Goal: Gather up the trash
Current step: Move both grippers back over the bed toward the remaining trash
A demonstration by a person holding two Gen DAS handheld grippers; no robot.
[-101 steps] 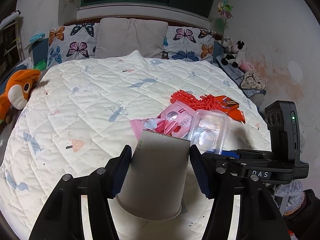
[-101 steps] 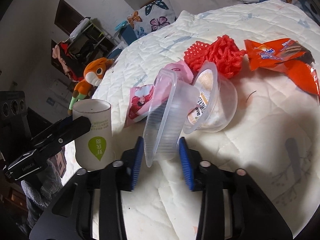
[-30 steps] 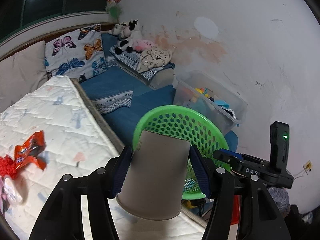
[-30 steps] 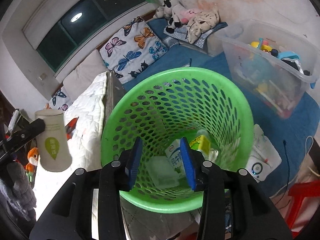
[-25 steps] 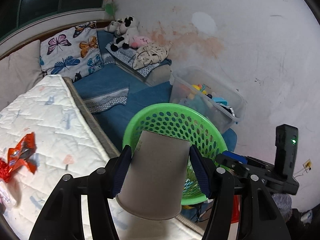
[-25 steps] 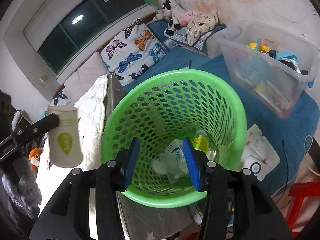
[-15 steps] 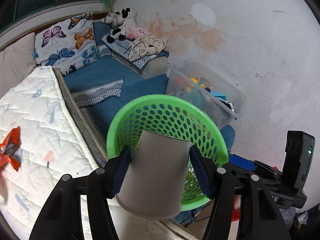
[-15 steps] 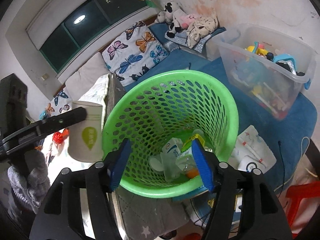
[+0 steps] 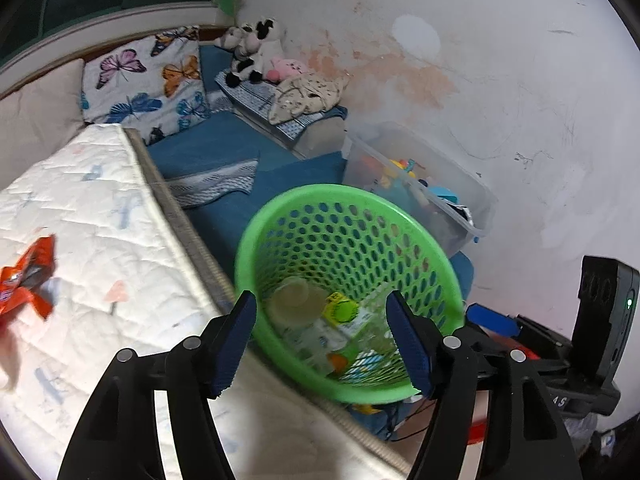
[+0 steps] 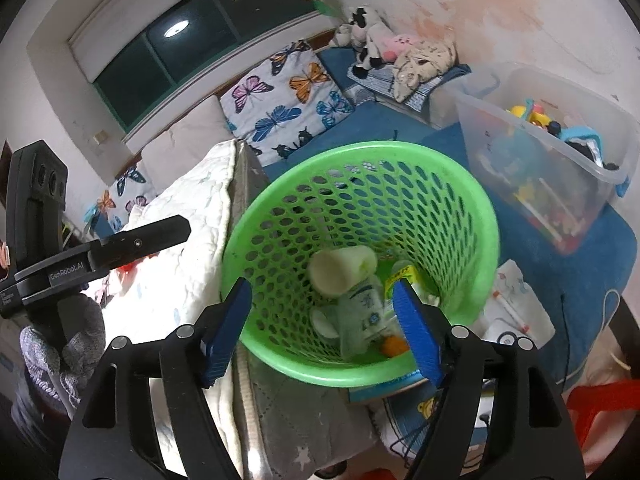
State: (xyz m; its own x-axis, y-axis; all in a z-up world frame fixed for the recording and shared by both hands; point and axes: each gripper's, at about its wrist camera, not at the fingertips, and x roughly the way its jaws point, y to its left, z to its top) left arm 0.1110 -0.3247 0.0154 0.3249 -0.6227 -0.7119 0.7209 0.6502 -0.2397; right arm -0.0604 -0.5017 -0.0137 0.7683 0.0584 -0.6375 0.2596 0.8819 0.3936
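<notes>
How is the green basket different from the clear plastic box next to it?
The green basket is round with holed walls; the clear box is rectangular with solid see-through walls. The basket holds trash such as a paper cup; the box holds colourful toys. Both sit open-topped beside the bed.

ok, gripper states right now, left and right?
Left gripper: open, holding nothing.
Right gripper: open, empty, above the green perforated plastic basket.

Both wrist views look steeply down into the basket (image 9: pixel 400 216) (image 10: pixel 472 208) from close above (left from the bed (image 9: pixel 100 240) side).
</notes>
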